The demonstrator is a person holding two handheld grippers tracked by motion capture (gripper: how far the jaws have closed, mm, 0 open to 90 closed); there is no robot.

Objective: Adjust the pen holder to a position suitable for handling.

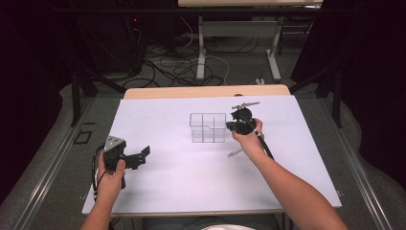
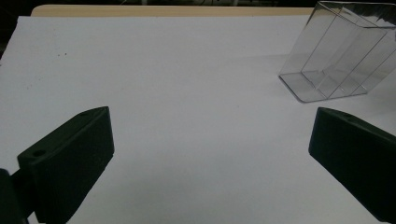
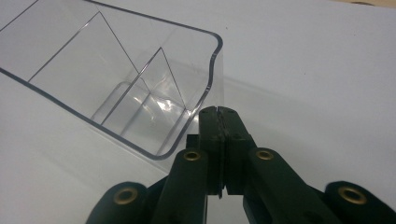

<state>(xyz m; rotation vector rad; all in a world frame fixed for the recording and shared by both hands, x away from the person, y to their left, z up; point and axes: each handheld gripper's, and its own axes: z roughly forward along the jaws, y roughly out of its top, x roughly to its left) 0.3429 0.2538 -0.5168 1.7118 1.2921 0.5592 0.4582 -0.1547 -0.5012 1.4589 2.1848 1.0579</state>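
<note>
A clear plastic box [image 1: 207,128] with inner dividers stands empty at the middle of the white table [image 1: 191,177]. My right gripper [image 1: 230,126] is at the box's right side. In the right gripper view it [image 3: 219,112] is shut, its tips against the outer corner wall of the box [image 3: 116,79], and nothing shows between the jaws. My left gripper [image 1: 140,157] is held at the table's left front, well away from the box. In the left gripper view it [image 2: 210,154] is open over bare white surface, with the box [image 2: 336,56] at the upper right.
A thin grey metal piece [image 1: 245,104] lies just behind the right hand. A smaller grey piece [image 1: 234,153] lies in front of it beside the wrist. The table's wooden far edge [image 1: 206,91] borders a floor with cables and another table's legs.
</note>
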